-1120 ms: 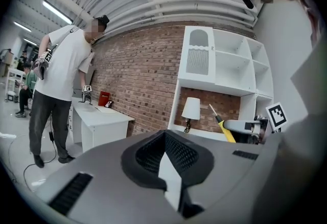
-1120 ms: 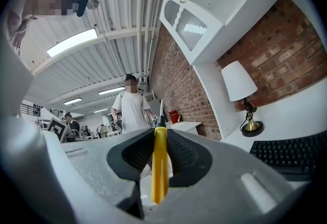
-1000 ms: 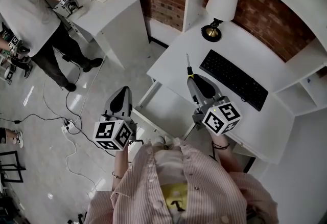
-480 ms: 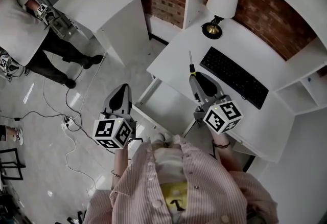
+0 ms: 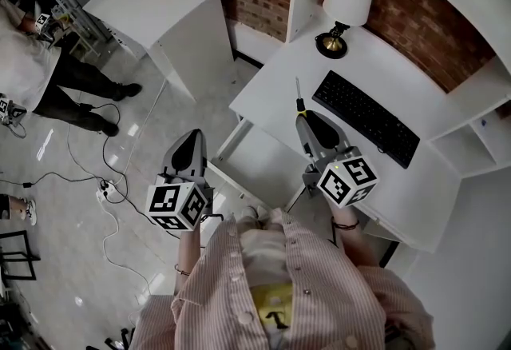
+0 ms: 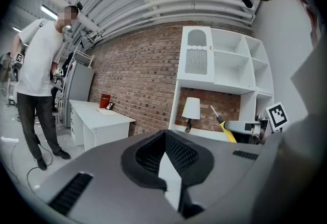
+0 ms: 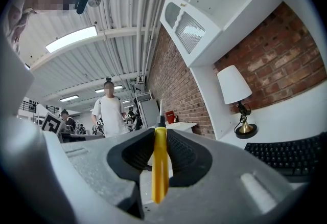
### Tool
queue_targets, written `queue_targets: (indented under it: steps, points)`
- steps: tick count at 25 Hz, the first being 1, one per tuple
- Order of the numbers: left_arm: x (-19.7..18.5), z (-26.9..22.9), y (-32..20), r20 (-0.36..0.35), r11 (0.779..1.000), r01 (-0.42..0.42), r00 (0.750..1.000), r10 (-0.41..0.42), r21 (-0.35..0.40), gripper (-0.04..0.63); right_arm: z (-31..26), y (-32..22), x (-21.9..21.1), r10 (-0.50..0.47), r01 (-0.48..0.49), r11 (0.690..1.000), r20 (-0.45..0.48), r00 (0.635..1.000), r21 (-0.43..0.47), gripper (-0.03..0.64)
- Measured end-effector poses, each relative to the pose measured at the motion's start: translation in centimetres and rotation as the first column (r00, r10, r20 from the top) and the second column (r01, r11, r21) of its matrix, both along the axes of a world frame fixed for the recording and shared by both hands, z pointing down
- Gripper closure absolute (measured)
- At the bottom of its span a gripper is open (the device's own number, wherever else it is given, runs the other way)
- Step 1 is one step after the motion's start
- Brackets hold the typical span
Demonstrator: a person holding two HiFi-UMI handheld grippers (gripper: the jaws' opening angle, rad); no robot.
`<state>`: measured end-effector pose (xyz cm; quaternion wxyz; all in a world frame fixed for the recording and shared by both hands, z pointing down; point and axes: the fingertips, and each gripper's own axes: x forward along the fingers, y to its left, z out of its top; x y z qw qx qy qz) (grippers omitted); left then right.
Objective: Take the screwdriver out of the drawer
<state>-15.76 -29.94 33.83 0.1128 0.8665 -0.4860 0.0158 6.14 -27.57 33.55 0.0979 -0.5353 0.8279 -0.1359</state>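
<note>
My right gripper [image 5: 306,123] is held level over the front left of the white desk [image 5: 275,89], shut on a screwdriver [image 5: 299,102]. Its yellow handle [image 7: 159,166] sits upright between the pads, and the thin metal shaft sticks out past the jaw tips. Below the desk edge the white drawer [image 5: 257,161] stands pulled out. To the left, my left gripper [image 5: 190,145] hangs over the floor by the drawer's corner. In the left gripper view its jaws [image 6: 166,138] show a narrow gap with nothing in it. The screwdriver [image 6: 223,125] shows there too, at the right.
A black keyboard [image 5: 366,123] and a white lamp [image 5: 345,9] stand on the desk, with shelves to the right. A second white desk [image 5: 164,13] is at the back left. A person [image 5: 40,61] stands at the far left. Cables [image 5: 104,196] lie on the floor.
Both grippers and the screwdriver have stayed where they were. The person in the background has moved left, away from the second desk.
</note>
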Motion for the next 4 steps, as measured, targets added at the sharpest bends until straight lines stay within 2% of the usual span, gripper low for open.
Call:
queue_targets:
  steps: [4]
  points:
    - [-0.11,0.51,-0.06,0.004,1.000,0.005,1.000,-0.005,-0.014,0.595,0.24,-0.03,0.13,0.009,-0.009,1.000,-0.003,1.000,-0.003,0.537]
